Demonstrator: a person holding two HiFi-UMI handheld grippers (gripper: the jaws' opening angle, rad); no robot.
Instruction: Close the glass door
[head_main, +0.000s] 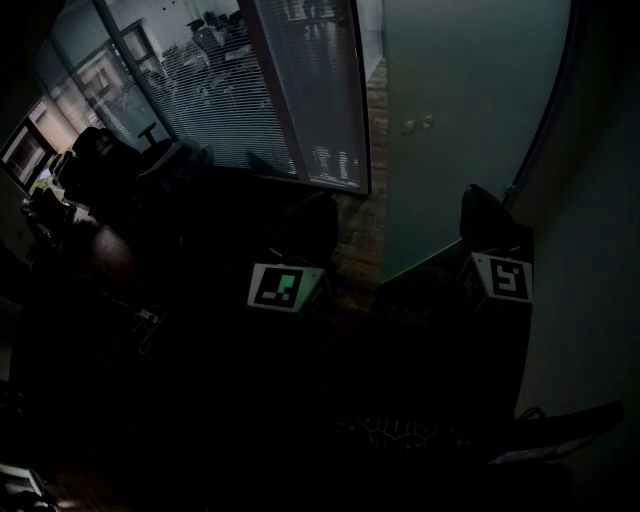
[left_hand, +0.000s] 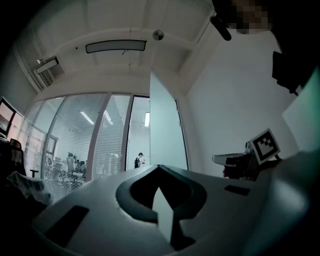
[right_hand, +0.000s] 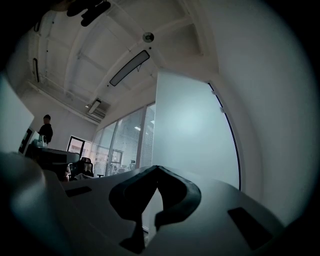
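glass door (head_main: 460, 130): standing open | left gripper (left_hand: 158, 168): jaws pressed together, empty | right gripper (right_hand: 158, 168): jaws pressed together, empty

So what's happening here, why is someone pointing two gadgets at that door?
A person is holding a hand tool in each hand in a dim office and faces a frosted glass door that stands swung open beside a glass wall with blinds. The left tool and the right tool both have their jaws pressed together with nothing between them. Both point toward the door, and no contact with it shows yet, so the door is not yet closed.
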